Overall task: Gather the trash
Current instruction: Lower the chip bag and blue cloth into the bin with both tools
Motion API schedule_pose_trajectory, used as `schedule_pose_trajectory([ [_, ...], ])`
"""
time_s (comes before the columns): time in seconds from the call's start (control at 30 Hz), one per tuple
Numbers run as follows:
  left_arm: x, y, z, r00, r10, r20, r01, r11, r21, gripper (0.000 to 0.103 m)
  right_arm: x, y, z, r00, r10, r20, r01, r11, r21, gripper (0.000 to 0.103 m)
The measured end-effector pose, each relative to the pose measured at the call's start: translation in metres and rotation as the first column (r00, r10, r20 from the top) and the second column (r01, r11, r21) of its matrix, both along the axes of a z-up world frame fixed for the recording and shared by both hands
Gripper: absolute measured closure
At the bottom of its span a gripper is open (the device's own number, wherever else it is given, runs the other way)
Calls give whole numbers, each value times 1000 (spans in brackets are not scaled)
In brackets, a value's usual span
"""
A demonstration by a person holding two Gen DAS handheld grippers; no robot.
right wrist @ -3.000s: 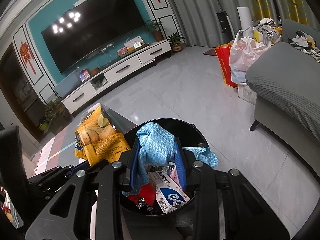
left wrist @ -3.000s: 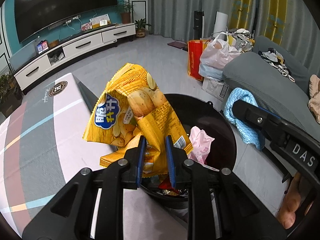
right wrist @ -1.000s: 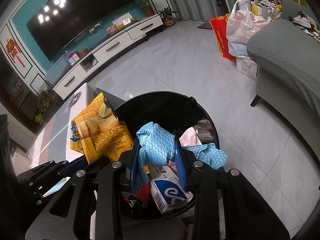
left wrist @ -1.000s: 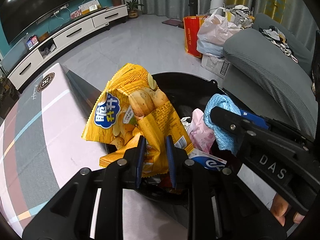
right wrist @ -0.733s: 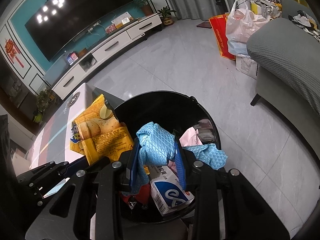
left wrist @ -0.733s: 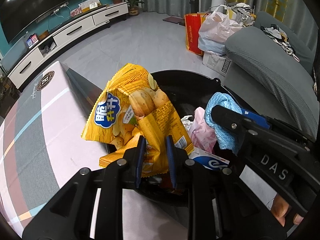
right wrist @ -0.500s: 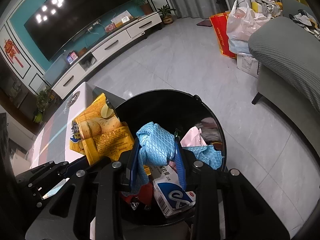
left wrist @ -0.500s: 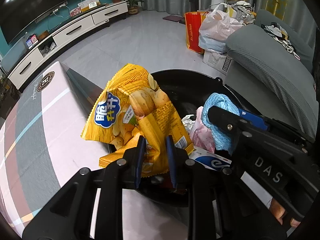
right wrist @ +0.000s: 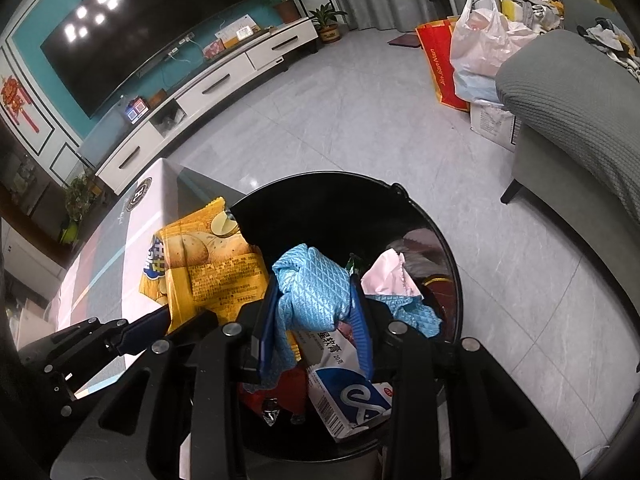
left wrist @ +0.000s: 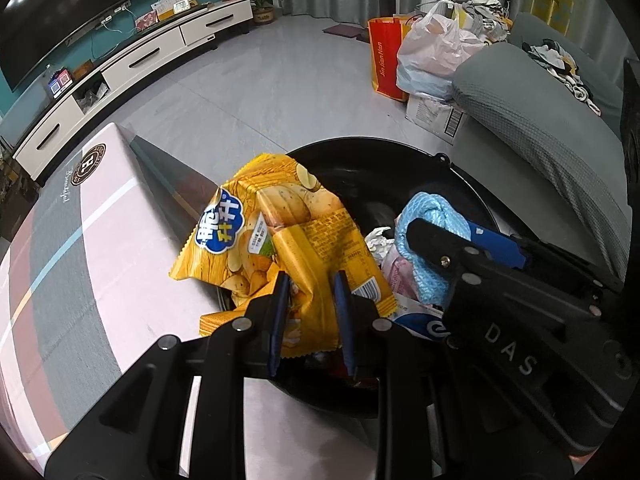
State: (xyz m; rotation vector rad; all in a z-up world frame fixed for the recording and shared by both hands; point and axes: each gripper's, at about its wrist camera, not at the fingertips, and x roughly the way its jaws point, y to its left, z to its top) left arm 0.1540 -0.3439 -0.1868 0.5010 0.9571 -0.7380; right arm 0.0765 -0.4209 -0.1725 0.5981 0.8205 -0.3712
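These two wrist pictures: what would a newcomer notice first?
A crinkled yellow potato-chip bag is clamped in the left hand-held gripper, over the near-left rim of the round black trash bin. Beside it, the right hand-held gripper pinches a light-blue quilted cloth above the bin.

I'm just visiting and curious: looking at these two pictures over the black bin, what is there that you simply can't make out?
- Bottom of the black bin: both views, buried under trash.
- Lower part of the yellow chip bag: left wrist view, behind the left gripper.
- Red item under the blue cloth: right wrist view, mostly hidden by the right gripper; can't identify it.
- White carton: right wrist view, print partly cut off by a finger.
- The person: a sliver at the left wrist view's bottom-right edge.
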Motion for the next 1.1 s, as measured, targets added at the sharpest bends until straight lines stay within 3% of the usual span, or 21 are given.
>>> schedule_pose_trajectory([
  [0.6, 5, -2, -3, 1000, 2, -20, -2, 1000, -2, 77, 2, 0, -4, 1000, -5, -10, 5, 1000, 21, 66],
  [0.87, 7, 2, -2, 1000, 14, -21, -15, 1000, -3, 65, 1, -1, -4, 1000, -12, -7, 12, 1000, 29, 65],
  [1.1, 9, 6, -1, 999, 22, -24, -22, 1000, -8, 62, 1, -2, -5, 1000, -13, -9, 14, 999, 33, 64],
])
